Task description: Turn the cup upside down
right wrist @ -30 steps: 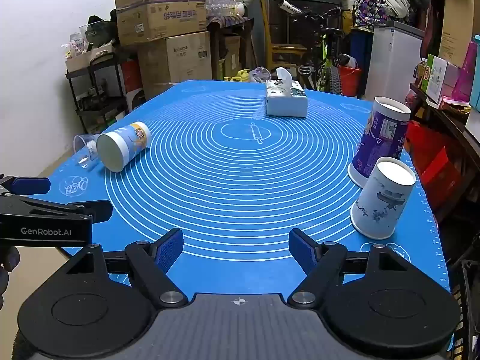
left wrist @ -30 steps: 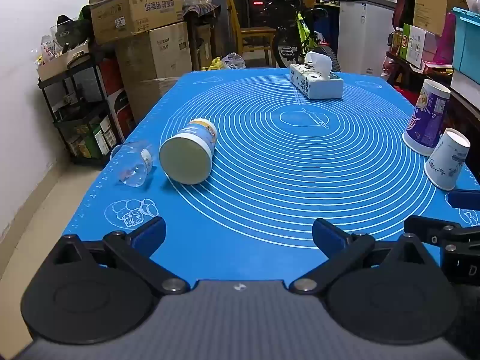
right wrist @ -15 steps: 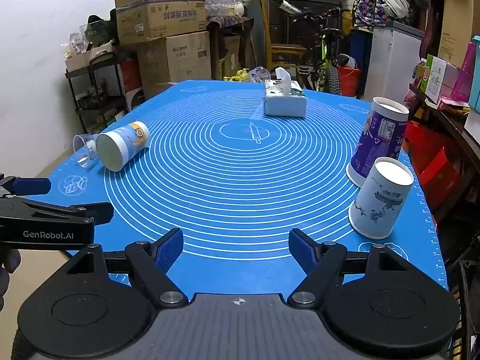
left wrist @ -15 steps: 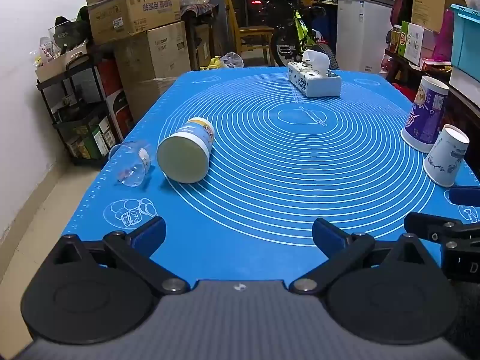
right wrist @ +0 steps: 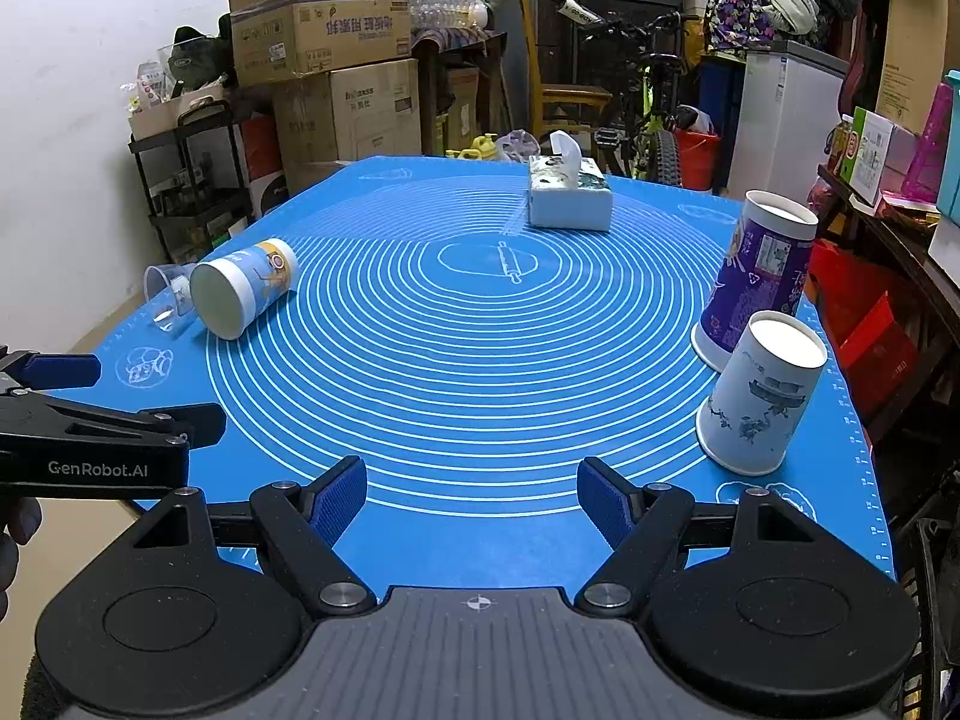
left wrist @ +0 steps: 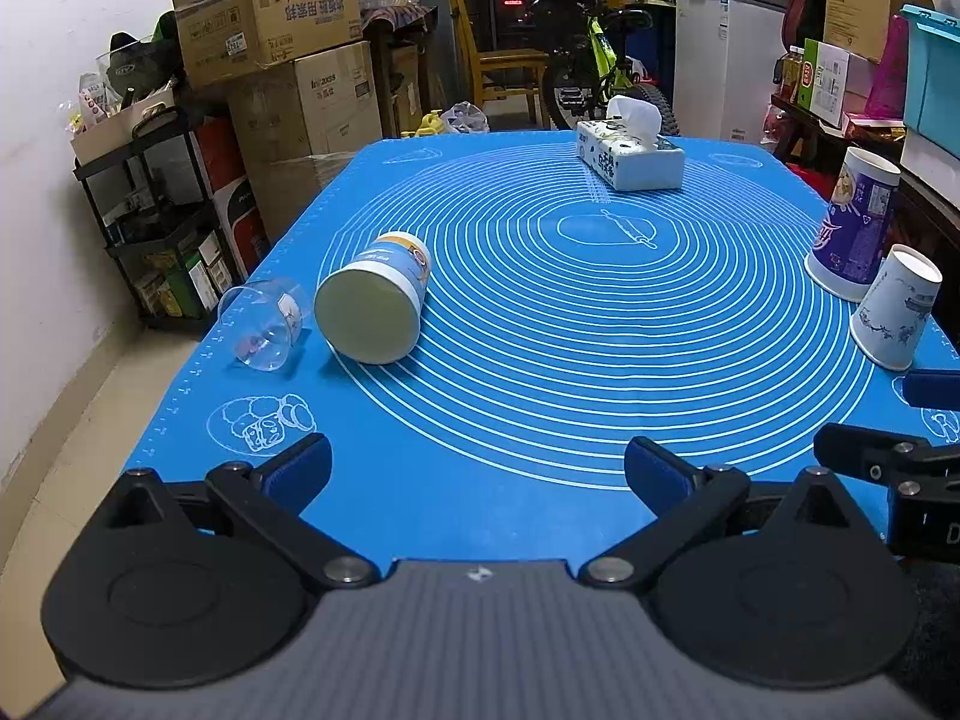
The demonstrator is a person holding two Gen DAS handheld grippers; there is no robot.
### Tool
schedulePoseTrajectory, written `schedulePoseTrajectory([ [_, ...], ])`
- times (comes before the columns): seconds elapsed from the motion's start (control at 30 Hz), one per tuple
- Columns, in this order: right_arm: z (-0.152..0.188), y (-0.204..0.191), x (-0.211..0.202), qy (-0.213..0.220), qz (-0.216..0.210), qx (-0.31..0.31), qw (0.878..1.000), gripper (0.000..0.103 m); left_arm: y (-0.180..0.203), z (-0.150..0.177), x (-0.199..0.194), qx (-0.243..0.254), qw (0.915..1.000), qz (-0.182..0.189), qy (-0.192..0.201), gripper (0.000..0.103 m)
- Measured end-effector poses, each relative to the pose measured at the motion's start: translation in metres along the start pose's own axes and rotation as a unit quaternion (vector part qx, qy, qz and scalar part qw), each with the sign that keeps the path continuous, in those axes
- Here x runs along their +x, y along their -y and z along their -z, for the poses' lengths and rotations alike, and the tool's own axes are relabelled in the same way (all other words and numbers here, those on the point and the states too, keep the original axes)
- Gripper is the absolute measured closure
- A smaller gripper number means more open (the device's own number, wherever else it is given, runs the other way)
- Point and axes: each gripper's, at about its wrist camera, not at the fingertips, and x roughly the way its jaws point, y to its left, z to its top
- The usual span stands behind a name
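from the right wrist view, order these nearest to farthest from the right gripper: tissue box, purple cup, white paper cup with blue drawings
1. white paper cup, upside down at the near right of the right gripper.
2. purple cup, just behind it on the right edge.
3. tissue box, far end, near the middle.

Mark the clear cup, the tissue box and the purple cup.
clear cup (left wrist: pixel 267 324), left wrist view, on its see-through side wall.
tissue box (right wrist: pixel 570 201), right wrist view, on its front face.
purple cup (right wrist: pixel 759 276), right wrist view, on its printed side.
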Motion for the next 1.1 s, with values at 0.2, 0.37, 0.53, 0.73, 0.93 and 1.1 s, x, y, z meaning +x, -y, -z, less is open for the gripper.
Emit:
schedulePoseTrajectory([
  [0.2, 0.0018, 0.0016, -0.0005, 0.001, 0.0, 0.0, 1.0, 0.022, -0.0008, -0.0006, -0.0015, 0.004, 1.0, 0.001, 0.001, 0.001],
  [0.37, 0.002, 0.0018, -0.0006, 0.0, 0.0, 0.0, 1.0, 0.022, -0.0006, -0.0001, -0.0016, 0.005, 1.0, 0.0, 0.001, 0.001],
  [0.53, 0.0024, 0.0012, -0.0004, 0.0, 0.0, -0.001, 1.0, 0.022, -0.001, -0.0003, -0.0019, 0.004, 1.0, 0.0, 0.002, 0.001],
  [0.73, 0.0023, 0.0011, -0.0005, -0.001, 0.001, -0.001, 1.0, 0.022, 0.0008, -0.0008, -0.0013, 0.006, 1.0, 0.0, 0.003, 0.001],
  [0.93, 0.0021, 0.0, 0.0009, -0.002, 0.001, 0.0, 1.0, 0.022, 0.0008, -0.0008, -0.0012, 0.006, 1.0, -0.001, 0.003, 0.001],
  [1.1, 0.0015, -0.0003, 0.0008, -0.002, 0.0, -0.001, 1.0, 0.022, 0.0008, -0.0006, -0.0013, 0.005, 1.0, -0.001, 0.003, 0.001],
])
